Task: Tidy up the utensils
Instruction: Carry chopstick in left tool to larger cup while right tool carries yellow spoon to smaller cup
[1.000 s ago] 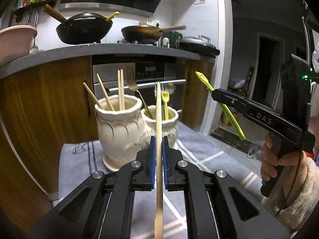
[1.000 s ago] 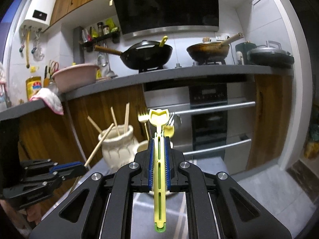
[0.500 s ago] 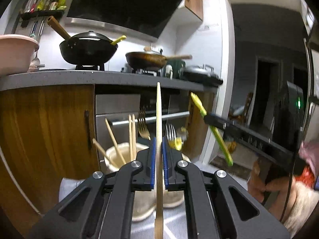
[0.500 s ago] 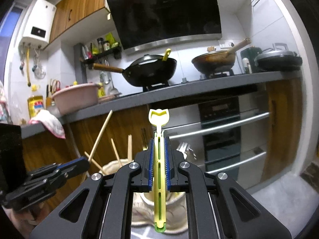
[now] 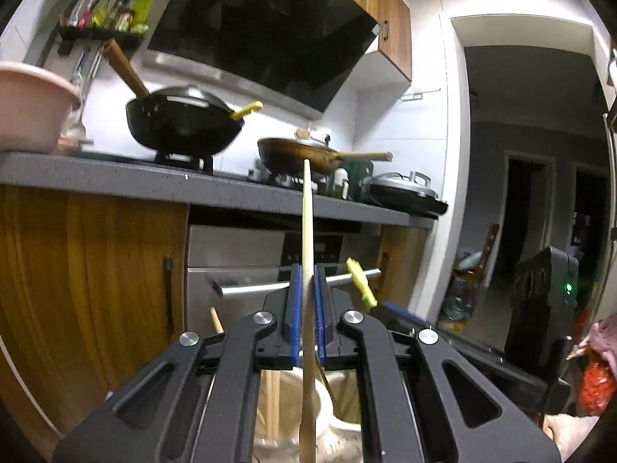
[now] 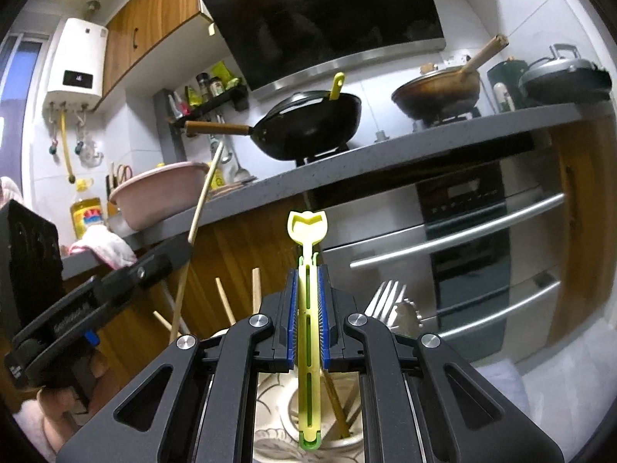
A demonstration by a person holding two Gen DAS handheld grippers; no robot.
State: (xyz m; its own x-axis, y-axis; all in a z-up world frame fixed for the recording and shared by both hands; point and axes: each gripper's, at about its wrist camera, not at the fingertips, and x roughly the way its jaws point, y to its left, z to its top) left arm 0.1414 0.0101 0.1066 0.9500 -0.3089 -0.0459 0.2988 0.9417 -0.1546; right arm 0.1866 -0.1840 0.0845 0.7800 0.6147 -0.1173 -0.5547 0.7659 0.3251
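Note:
My left gripper [image 5: 307,270] is shut on a wooden chopstick [image 5: 306,231] that stands upright between its blue pads, its lower end over a cream ceramic holder [image 5: 308,413] below. My right gripper [image 6: 307,276] is shut on a yellow-green plastic utensil [image 6: 307,227], also upright, above a second cream holder [image 6: 293,409] with a brass handle in it. The left gripper [image 6: 169,262] with its chopstick [image 6: 204,193] shows in the right wrist view. Several chopsticks [image 6: 256,289] and metal forks [image 6: 385,301] stick up behind the fingers.
A grey counter [image 6: 424,150] with a black wok [image 6: 308,123], a brown pan [image 6: 435,92] and a pink basin [image 6: 154,193] runs behind. An oven with steel handles [image 6: 462,239] and wooden cabinet doors [image 5: 88,281] stand below it.
Both grippers have moved forward over the holders and tilted their view upward; the holders have dropped to the bottom of each view. Both utensils stay gripped.

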